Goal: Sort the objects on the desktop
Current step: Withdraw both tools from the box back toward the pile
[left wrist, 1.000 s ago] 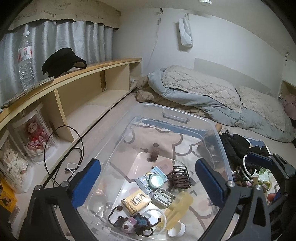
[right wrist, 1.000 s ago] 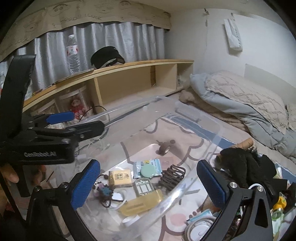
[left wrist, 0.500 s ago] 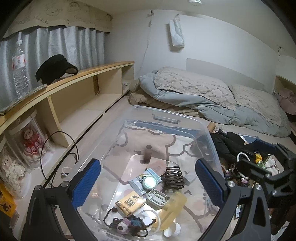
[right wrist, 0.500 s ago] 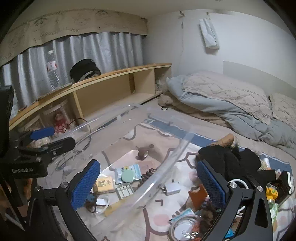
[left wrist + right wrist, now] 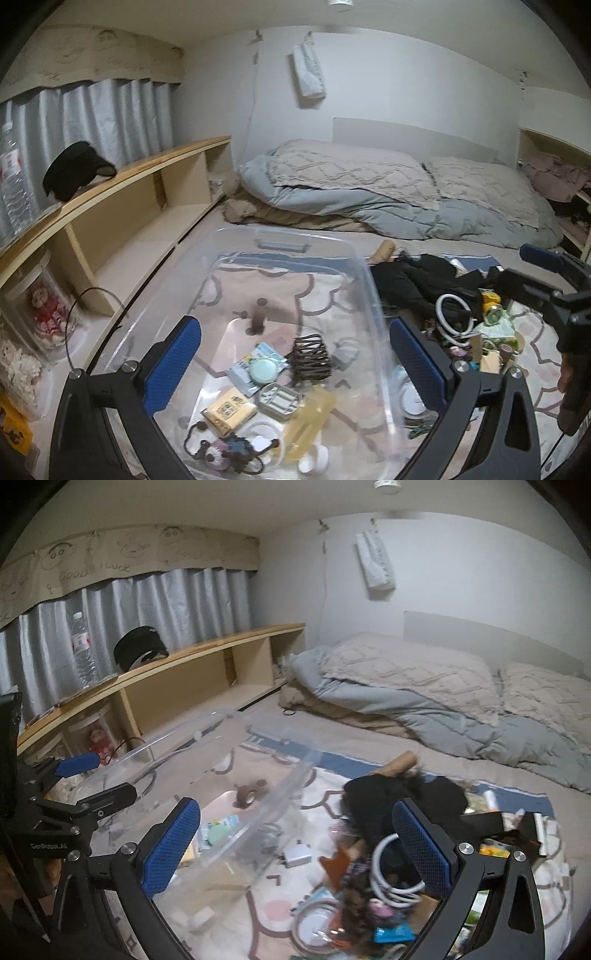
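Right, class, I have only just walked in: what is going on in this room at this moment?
A person is sorting small clutter on the floor with a handheld gripper in each hand. The left gripper hangs over a clear plastic bin that already holds several small items, jaws open and empty. The right gripper, also open and empty, is over the unsorted pile beside the bin. Nothing is gripped now.

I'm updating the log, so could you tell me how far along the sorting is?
Partly done: the clear bin already holds small items such as the brown hair claw. Both the left gripper and right gripper are open and empty. The pile beside the bin remains.
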Demonstrator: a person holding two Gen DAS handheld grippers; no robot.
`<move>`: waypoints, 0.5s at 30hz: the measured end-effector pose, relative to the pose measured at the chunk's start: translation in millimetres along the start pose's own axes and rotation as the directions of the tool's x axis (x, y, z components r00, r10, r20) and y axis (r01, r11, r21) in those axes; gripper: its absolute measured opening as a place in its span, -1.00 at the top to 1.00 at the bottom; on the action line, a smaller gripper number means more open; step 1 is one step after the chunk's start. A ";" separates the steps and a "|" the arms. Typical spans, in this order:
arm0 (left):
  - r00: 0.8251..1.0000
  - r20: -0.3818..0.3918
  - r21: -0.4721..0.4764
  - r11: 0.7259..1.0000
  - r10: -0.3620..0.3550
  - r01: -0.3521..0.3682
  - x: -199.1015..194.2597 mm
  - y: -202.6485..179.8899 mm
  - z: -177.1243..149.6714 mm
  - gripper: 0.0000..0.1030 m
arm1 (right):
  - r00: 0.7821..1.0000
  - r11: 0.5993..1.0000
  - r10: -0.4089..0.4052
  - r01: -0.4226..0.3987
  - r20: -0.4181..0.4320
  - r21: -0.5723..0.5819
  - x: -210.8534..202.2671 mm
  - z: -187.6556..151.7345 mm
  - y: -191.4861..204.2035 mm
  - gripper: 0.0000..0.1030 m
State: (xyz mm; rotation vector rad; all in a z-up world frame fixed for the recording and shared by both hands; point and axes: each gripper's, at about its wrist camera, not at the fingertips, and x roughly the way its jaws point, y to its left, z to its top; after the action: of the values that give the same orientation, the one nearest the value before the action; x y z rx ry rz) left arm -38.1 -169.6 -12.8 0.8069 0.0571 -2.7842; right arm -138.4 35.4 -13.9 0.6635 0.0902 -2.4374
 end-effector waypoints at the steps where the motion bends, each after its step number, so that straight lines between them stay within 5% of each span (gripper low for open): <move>1: 1.000 0.004 0.006 1.000 -0.012 0.012 -1.3 -3.2 0.4 -1.00 | 1.000 1.000 -0.015 0.015 0.005 -0.002 -5.1 -0.8 -3.5 -1.00; 15: 0.981 0.046 0.108 0.977 -0.189 0.183 -24.4 -77.1 2.4 -1.00 | 0.990 0.990 -0.142 0.142 0.014 0.017 -66.4 -26.9 -51.0 -1.00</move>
State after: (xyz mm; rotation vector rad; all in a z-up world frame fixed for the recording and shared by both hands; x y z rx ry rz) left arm -38.0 -89.7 -0.1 0.7847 -0.0232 -3.0068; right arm -109.9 118.5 -10.0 0.6666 0.1154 -2.5820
